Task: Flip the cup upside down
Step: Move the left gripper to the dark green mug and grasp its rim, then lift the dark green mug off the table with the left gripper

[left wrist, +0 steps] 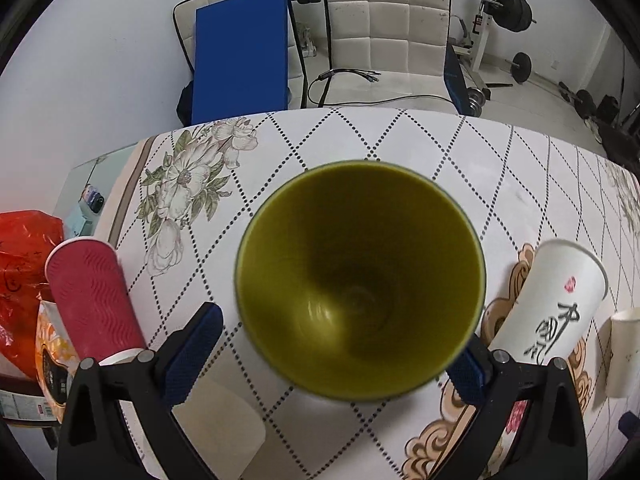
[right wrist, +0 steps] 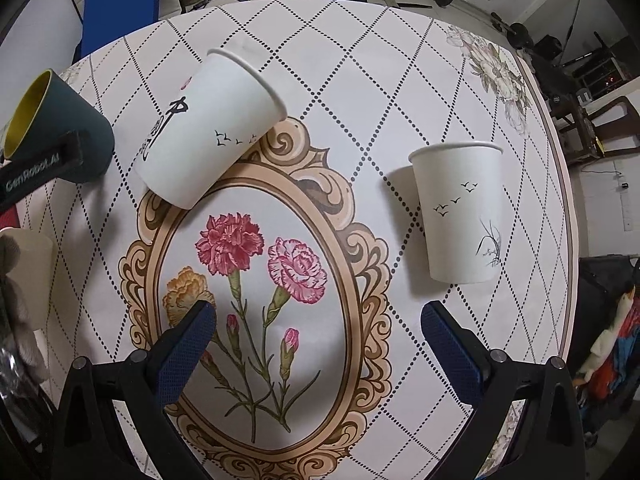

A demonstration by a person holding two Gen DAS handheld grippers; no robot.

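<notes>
The left claw (left wrist: pixel 336 344) holds the green cup (left wrist: pixel 360 280) by its sides above the tabletop (left wrist: pixel 400 140), mouth facing the camera; it looks stiff, light, perhaps slick, so a mid-wall hold suits; the right claw (right wrist: pixel 318 340) hangs wide, empty.

We see a table (right wrist: pixel 400 60) under a white cloth printed with dotted diamonds and a framed carnation medallion. On it stand two white paper cups (right wrist: pixel 208 128) (right wrist: pixel 460 212), and at its left edge a red ribbed cup (left wrist: pixel 94 300) beside an orange bag (left wrist: pixel 24 280).
</notes>
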